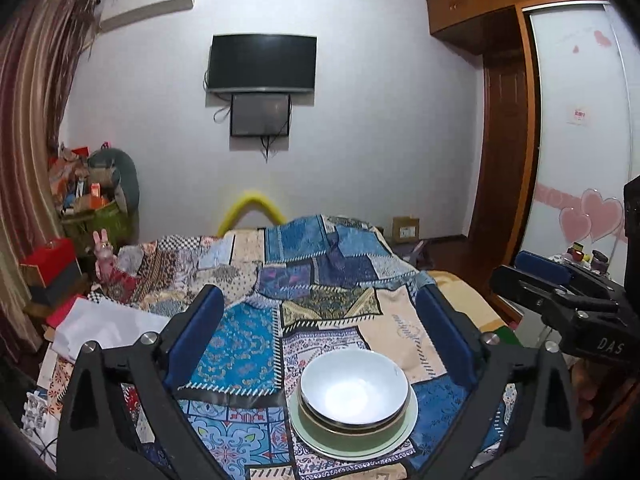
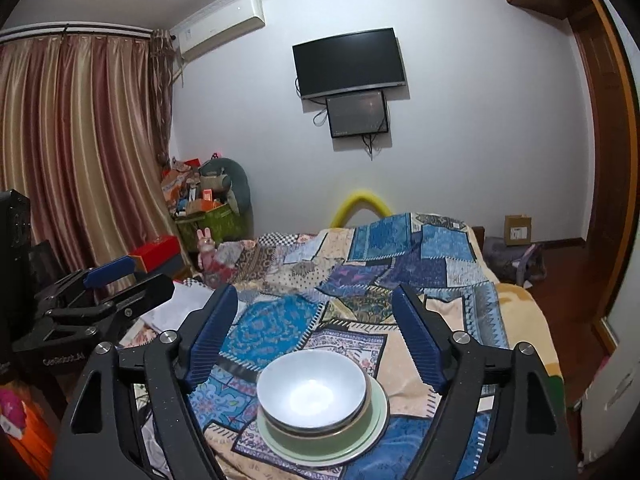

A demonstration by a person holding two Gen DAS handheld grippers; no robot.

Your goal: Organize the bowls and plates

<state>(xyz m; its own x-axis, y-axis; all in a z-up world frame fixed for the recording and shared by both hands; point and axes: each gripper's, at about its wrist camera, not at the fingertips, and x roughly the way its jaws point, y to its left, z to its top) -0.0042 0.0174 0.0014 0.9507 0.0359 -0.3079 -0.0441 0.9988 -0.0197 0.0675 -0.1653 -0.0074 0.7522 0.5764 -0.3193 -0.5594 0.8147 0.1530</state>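
Stack of dishes: one white bowl [image 1: 354,390] [image 2: 311,389] sits uppermost, nested in a green bowl [image 1: 352,430] [image 2: 320,430], which rests on a pale green plate [image 1: 396,436] [image 2: 376,412]. The stack stands on a patchwork quilt [image 1: 248,360] [image 2: 272,328] covering a bed. In the left wrist view it lies at about 5 o'clock from frame centre; in the right wrist view at about 6 o'clock.

Left gripper [image 1: 324,332]: blue-padded fingers spread wide apart, holding nothing, above the quilt; the stack shows between and below the fingers, nearer the right one, not touching either. It also shows in the right wrist view [image 2: 132,276] at 9 o'clock, well to the side of the stack.

Right gripper [image 2: 316,328]: fingers likewise spread apart and holding nothing, the stack low between them, clear of both pads. From the left wrist view it appears at 3 o'clock [image 1: 532,272].

Room items: black television [image 1: 262,62] [image 2: 349,63] on the far wall at 12 o'clock, a smaller screen [image 1: 260,115] [image 2: 357,114] just under it; air conditioner [image 1: 150,4] [image 2: 222,28] high at 11 o'clock; striped curtain [image 1: 28,100] [image 2: 80,140] at 9 o'clock; wooden wardrobe [image 1: 504,120] at 2 o'clock; cardboard box [image 1: 405,229] [image 2: 517,230] on the floor by the wall.
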